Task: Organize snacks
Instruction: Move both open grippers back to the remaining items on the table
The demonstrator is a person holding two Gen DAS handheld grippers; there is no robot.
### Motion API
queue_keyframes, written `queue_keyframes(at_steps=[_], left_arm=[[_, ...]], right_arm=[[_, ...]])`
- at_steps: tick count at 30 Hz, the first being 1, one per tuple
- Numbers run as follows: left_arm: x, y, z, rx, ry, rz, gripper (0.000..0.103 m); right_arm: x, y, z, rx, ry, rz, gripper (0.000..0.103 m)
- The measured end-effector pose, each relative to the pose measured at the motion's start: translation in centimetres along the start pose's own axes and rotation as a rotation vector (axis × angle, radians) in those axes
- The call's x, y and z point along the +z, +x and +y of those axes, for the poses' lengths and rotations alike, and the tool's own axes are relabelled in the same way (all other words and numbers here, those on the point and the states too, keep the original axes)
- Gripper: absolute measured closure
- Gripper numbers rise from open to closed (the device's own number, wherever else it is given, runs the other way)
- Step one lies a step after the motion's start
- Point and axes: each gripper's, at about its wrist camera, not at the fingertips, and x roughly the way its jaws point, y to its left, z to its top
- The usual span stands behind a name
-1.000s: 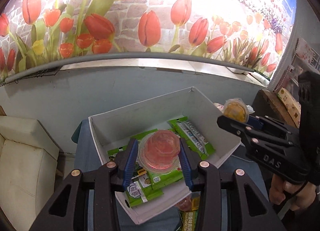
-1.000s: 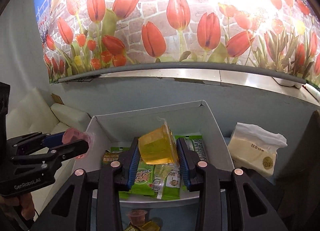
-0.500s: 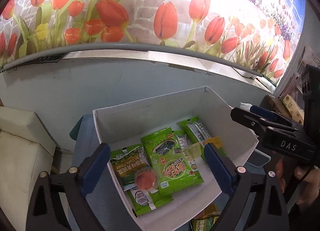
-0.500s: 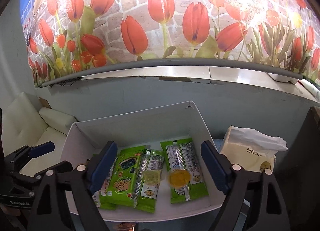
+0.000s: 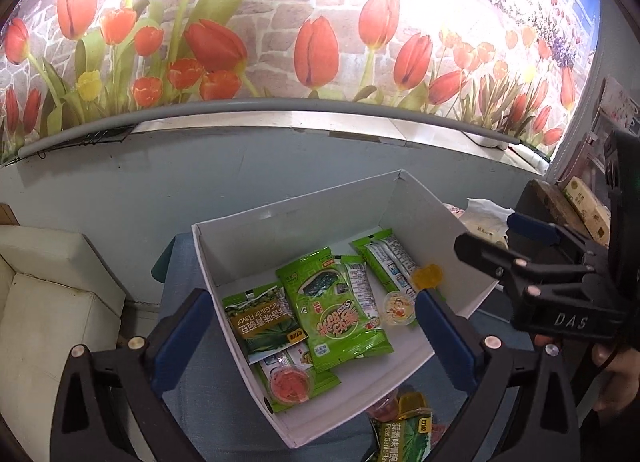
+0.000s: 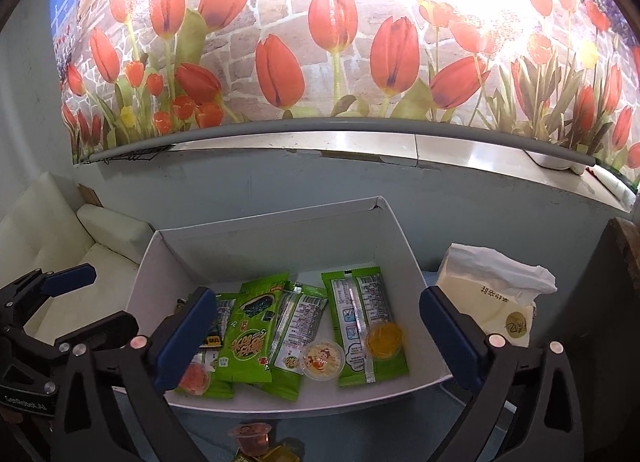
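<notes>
Both claws, left claw (image 5: 310, 338) and right claw (image 6: 318, 336), have just sprung wide, nothing between them. The red jelly cup (image 5: 290, 384) and orange jelly cup (image 6: 383, 339) sit low in the white box (image 5: 304, 218), centre frame. Risk: cups perched on slick green packets (image 5: 334, 312) could roll or tip.

The pea packet (image 5: 404, 438) (perhaps two) and a jelly cup (image 6: 252, 438) are cut off below.

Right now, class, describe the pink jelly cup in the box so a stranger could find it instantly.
Find the white box below the tulip mural. The pink jelly cup lies on green snack packets at the box's near left corner. It alone is pink; the other two cups there are yellow.
</notes>
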Motion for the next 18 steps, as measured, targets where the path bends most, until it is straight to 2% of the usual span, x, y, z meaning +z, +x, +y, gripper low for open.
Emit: queue_keyframes(at_steps=[6,9,11,14,18], left_arm=[[-1.0,-1.8,-1.0,0.001,0.017,-0.020,0.000],[-2.2,-2.6,-1.6,-0.013,0.031,-0.021,0.000],[-3.3,-3.1,-2.0,-0.013,0.042,-0.026,0.000],[-5.9,-4.2,-2.5,-0.042,0.044,-0.023,0.000],[-9.3,-5.1,-3.2,-0.052,0.043,-0.010,0.000]], right_arm=[[-3.5,-2.6,0.6,0.020,-0.008,-0.029,0.000],[-7.2,-3.8,0.6,0.036,-0.042,-0.022,0.000],[-10.0,-4.2,0.4,0.018,-0.071,0.003,0.000],[-14.4,-5.3,-0.1,0.059,-0.099,0.023,0.000],[-19.0,-6.2,-0.6,0.065,-0.120,0.043,0.000]])
